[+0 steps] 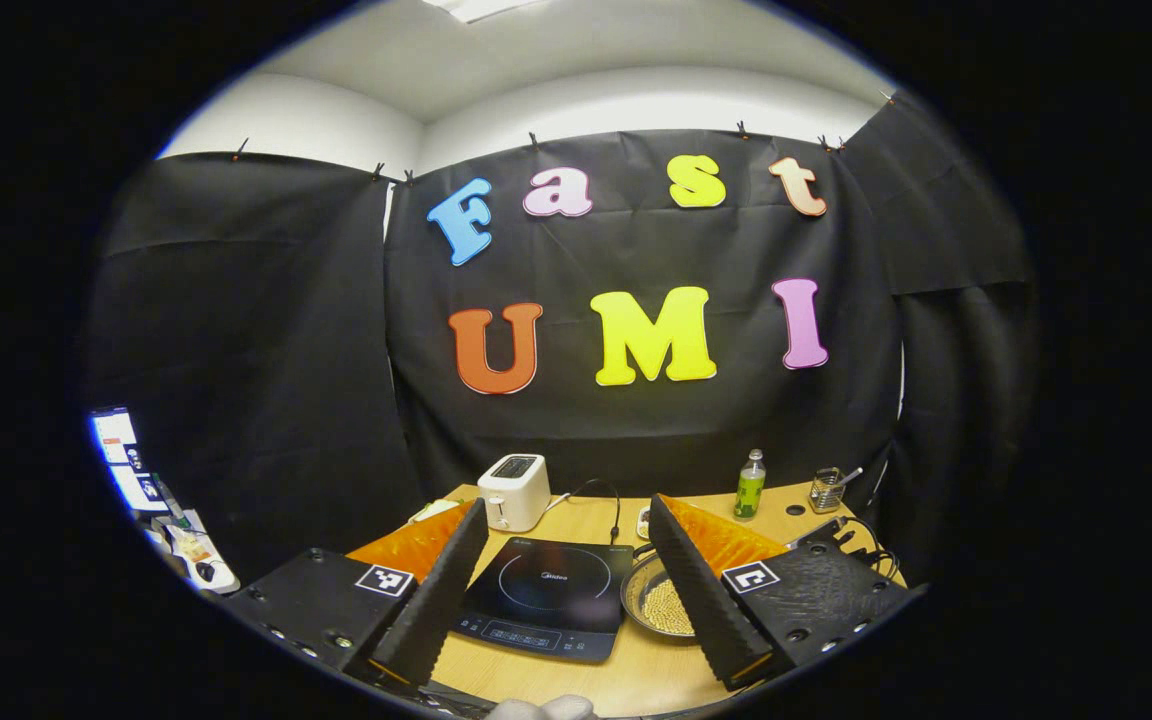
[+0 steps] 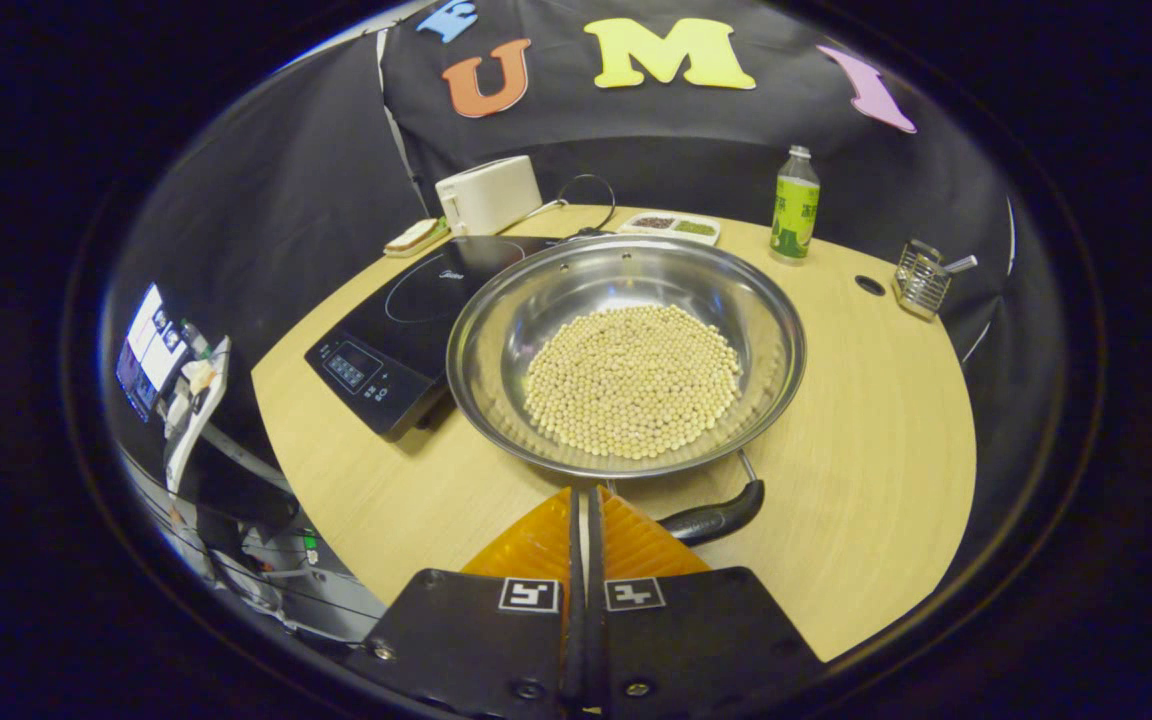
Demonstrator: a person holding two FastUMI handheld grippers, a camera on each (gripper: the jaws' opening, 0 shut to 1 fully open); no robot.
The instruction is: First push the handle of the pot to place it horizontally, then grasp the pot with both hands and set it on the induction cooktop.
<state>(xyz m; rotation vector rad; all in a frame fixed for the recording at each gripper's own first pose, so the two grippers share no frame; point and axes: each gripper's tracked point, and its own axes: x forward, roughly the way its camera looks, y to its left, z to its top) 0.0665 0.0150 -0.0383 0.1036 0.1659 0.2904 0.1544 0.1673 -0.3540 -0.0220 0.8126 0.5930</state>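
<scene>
Left gripper view: taken from the near edge of the counter (image 1: 626, 665), held high and almost level, facing the booth's back wall, with the induction cooktop (image 1: 546, 598) framed between the spread fingers of the left hand-held gripper (image 1: 566, 590). Right gripper view: taken close above the counter, tilted down over the pot (image 2: 626, 355), its handle (image 2: 716, 518) just beside the right hand-held gripper (image 2: 586, 510). Shared by both: cooktop, pot, toaster (image 1: 514, 490), green bottle (image 1: 750, 485) and wire holder (image 1: 826, 490) along the far side.
</scene>
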